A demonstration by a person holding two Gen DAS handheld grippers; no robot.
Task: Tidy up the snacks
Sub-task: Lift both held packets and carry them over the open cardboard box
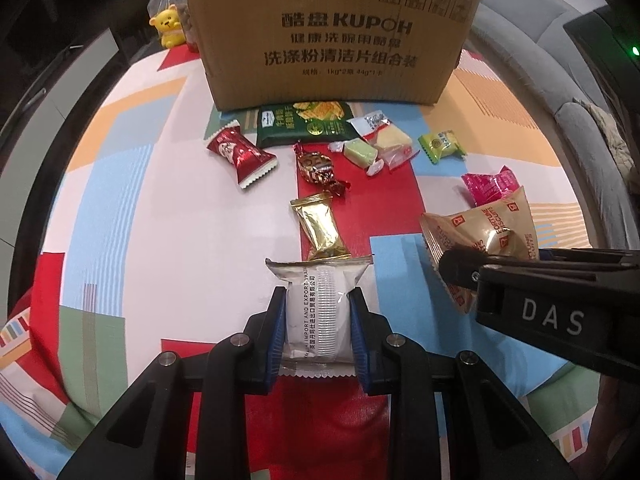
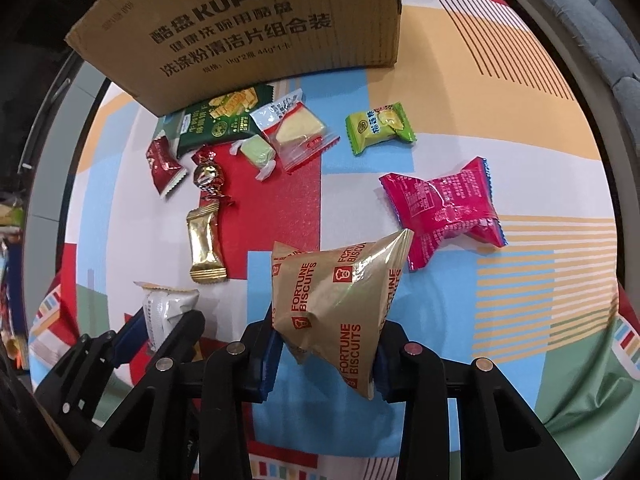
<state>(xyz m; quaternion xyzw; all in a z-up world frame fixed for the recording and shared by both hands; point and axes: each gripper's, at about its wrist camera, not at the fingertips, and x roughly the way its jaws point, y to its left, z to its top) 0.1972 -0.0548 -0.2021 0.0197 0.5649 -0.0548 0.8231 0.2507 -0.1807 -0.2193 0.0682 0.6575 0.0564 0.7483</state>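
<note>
Left gripper (image 1: 319, 322) fingers clamped on white packet (image 1: 318, 312), long axis pointing far. Right gripper (image 2: 326, 344) fingers clamped on biscuit bag (image 2: 340, 300). Cardboard box (image 1: 332, 32) straight ahead, far side of desk (image 1: 192, 216); left gripper lines up nearer.

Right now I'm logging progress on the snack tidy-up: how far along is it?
Nothing visibly boxed yet; the cardboard box hides its inside. In hand: left gripper clamps a silver packet, right gripper a Fortune Biscuits bag. Left: eight snacks loose on the tablecloth.
</note>
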